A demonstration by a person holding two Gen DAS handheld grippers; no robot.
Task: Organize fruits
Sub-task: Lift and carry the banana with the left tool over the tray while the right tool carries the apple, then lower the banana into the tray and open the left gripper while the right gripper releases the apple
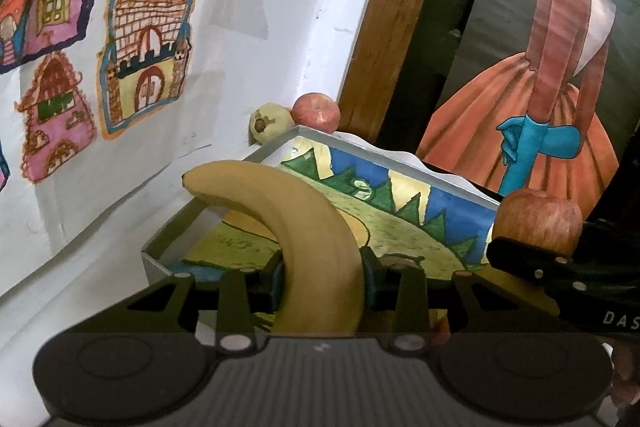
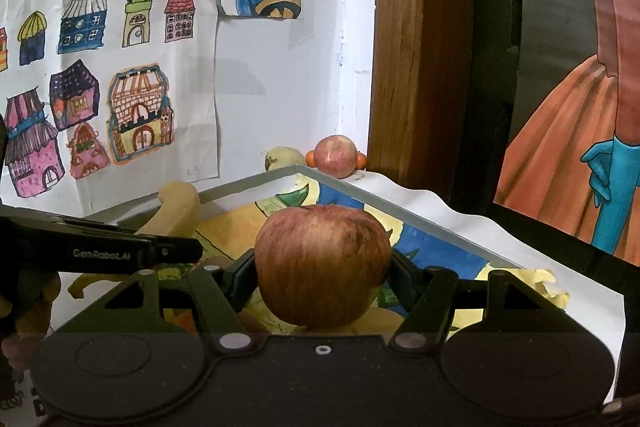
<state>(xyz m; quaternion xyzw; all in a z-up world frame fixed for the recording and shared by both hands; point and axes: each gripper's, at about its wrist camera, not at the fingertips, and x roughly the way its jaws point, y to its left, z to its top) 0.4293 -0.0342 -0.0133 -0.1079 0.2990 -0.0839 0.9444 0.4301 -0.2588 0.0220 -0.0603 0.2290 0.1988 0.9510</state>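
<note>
My left gripper [image 1: 322, 277] is shut on a yellow banana [image 1: 296, 227], held above the near corner of a shallow grey tray [image 1: 360, 141] lined with a coloured drawing. My right gripper [image 2: 322, 273] is shut on a red apple [image 2: 322, 263], also over the tray [image 2: 400, 205]. That apple [image 1: 538, 221] and the right gripper show at the right of the left wrist view. The banana [image 2: 176, 207] and left gripper appear at the left of the right wrist view. Behind the tray's far corner sit another red apple [image 1: 316, 113] and a pale green fruit [image 1: 268, 123].
A white wall with children's drawings [image 1: 144, 47] rises on the left. A wooden door frame [image 1: 392, 19] and a dark painting of an orange dress [image 1: 540, 107] stand behind the tray. Small orange fruits [image 2: 362, 161] lie beside the far apple [image 2: 336, 155]. White paper [image 2: 480, 231] lies under the tray.
</note>
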